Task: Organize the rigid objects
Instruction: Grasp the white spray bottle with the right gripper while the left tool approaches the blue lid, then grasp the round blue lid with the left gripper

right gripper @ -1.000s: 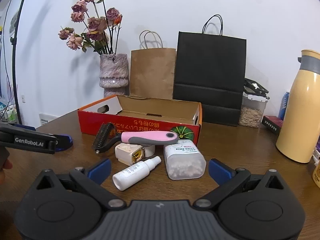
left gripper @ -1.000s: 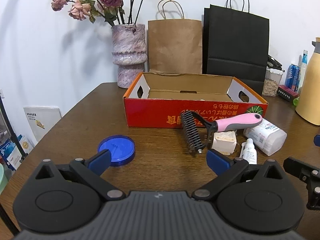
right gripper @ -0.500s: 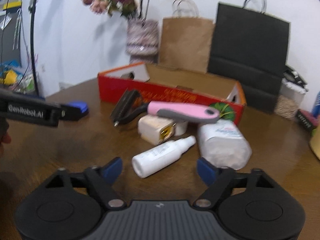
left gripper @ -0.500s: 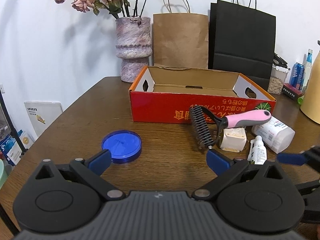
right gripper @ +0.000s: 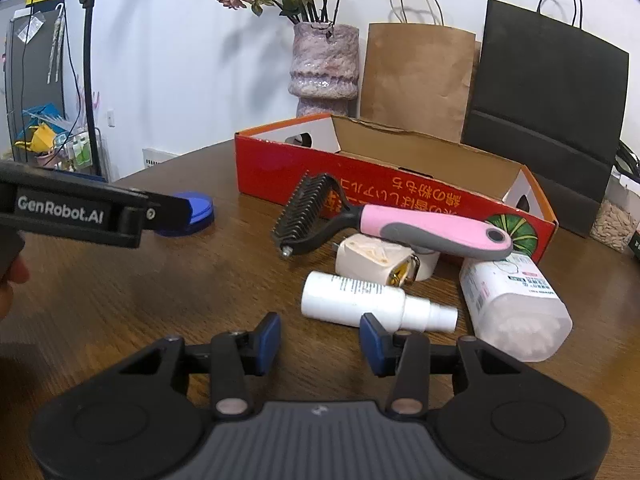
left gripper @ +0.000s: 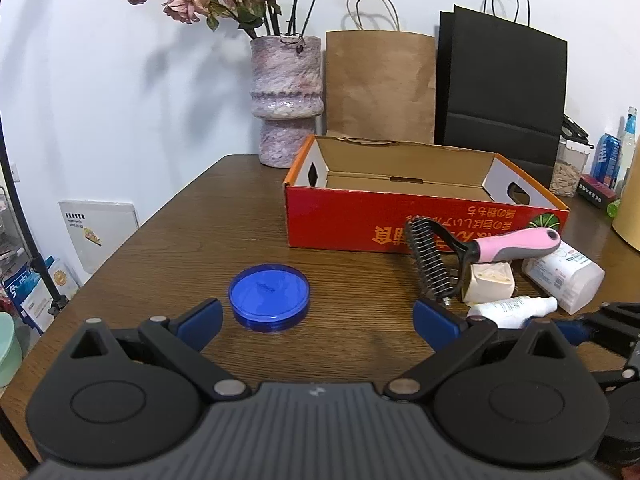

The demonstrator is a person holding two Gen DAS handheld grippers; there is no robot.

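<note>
Tongs: our right tongs (right gripper: 320,338) have just narrowed, empty, lining up before the spray bottle (right gripper: 360,300); left tongs (left gripper: 316,320) gape near the red box (left gripper: 400,220).

Table (left gripper: 192,240) — brown grained wood, slight sheen. Box (right gripper: 280,168) — printed red cardboard. Brush (right gripper: 400,228) — metal teeth, matt pink grip.

The left gripper (right gripper: 176,212) hides part of the blue lid (right gripper: 196,210); the white charger (left gripper: 490,282) lies partly under the brush (left gripper: 480,252).
</note>
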